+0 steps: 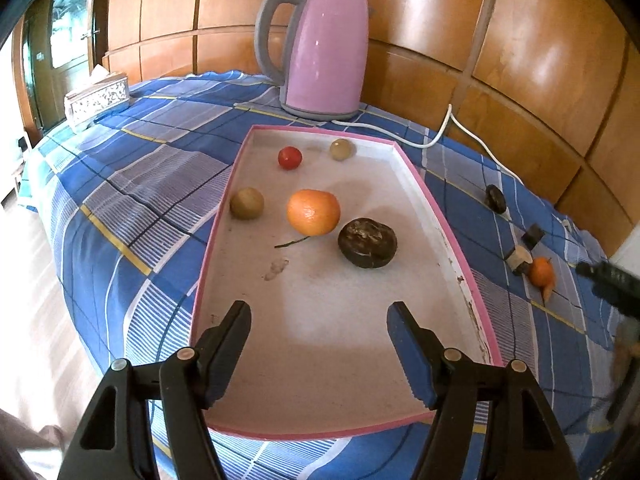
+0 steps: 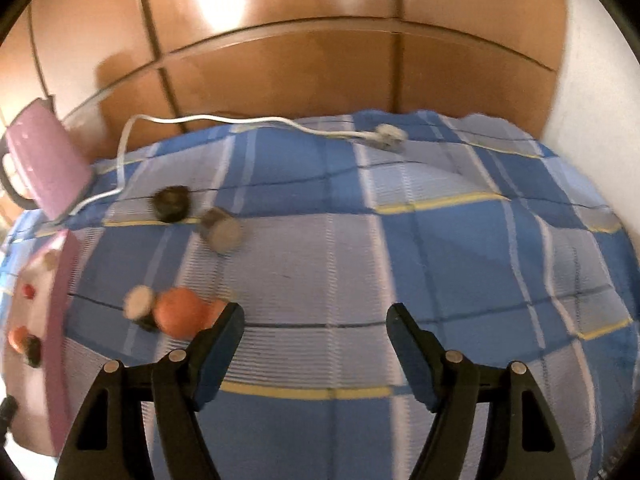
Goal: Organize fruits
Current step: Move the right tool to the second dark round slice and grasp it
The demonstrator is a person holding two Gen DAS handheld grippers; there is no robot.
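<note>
A white tray with a pink rim (image 1: pixel 452 224) lies on the blue checked cloth. In it are an orange (image 1: pixel 313 212), a dark brown fruit (image 1: pixel 367 242), a greenish-brown fruit (image 1: pixel 247 203), a small red fruit (image 1: pixel 290 157) and a pale beige one (image 1: pixel 342 149). My left gripper (image 1: pixel 319 316) hangs open over the tray's near end, holding nothing. My right gripper (image 2: pixel 316 316) is open and empty above the cloth. A small orange fruit (image 2: pixel 180 314) lies just left of its left fingertip, with a beige-and-dark piece (image 2: pixel 140 304) beside it. The right wrist view is blurred.
A pink kettle (image 1: pixel 326 52) stands behind the tray, and its white cord (image 2: pixel 224 120) runs to a plug (image 2: pixel 390 136). A dark round piece (image 2: pixel 172 203) and a beige-ended one (image 2: pixel 222 230) lie on the cloth. A patterned tissue box (image 1: pixel 98 100) sits far left. A wooden wall stands behind.
</note>
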